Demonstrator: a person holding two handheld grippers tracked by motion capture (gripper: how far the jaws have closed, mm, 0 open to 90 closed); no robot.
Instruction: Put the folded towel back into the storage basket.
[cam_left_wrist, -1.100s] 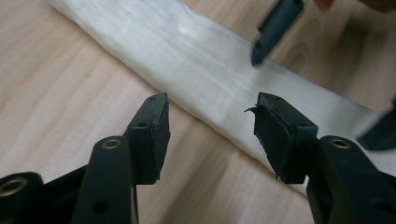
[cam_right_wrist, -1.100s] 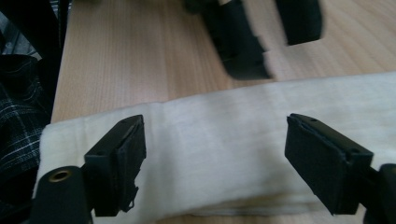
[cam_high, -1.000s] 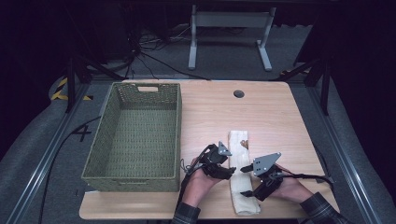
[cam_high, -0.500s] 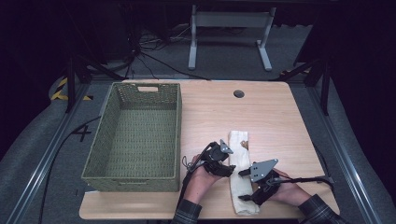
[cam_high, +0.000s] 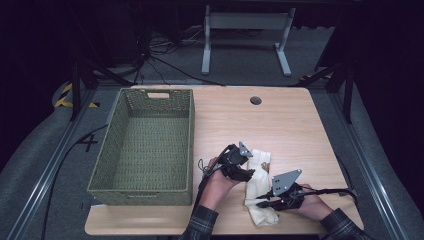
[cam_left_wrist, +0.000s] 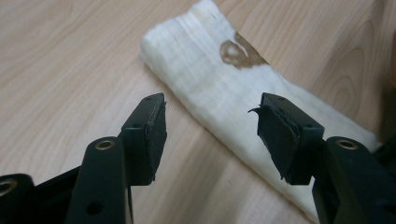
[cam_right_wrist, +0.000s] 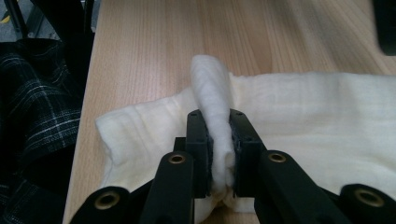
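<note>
The cloth (cam_right_wrist: 299, 121), soft and light, is pinched by the just-closed right hand-held gripper (cam_right_wrist: 219, 140) near the basket (cam_high: 150, 145); the left hand-held gripper (cam_left_wrist: 210, 126) is spread.

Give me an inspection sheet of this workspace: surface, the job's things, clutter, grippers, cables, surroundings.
Surface: light wooden table, round cable hole near its far edge.
Job's things: cream folded cloth with a brown stain lying near the front edge; empty green woven basket beside it.
Clutter: nothing seen.
Grippers: left gripper open, jaws above the cloth's edge; right gripper has just been closing and pinches a raised fold of the cloth.
Cables: black cable trailing from the right gripper; more cables on the floor.
Surroundings: dark grey floor, grey metal stand behind.
</note>
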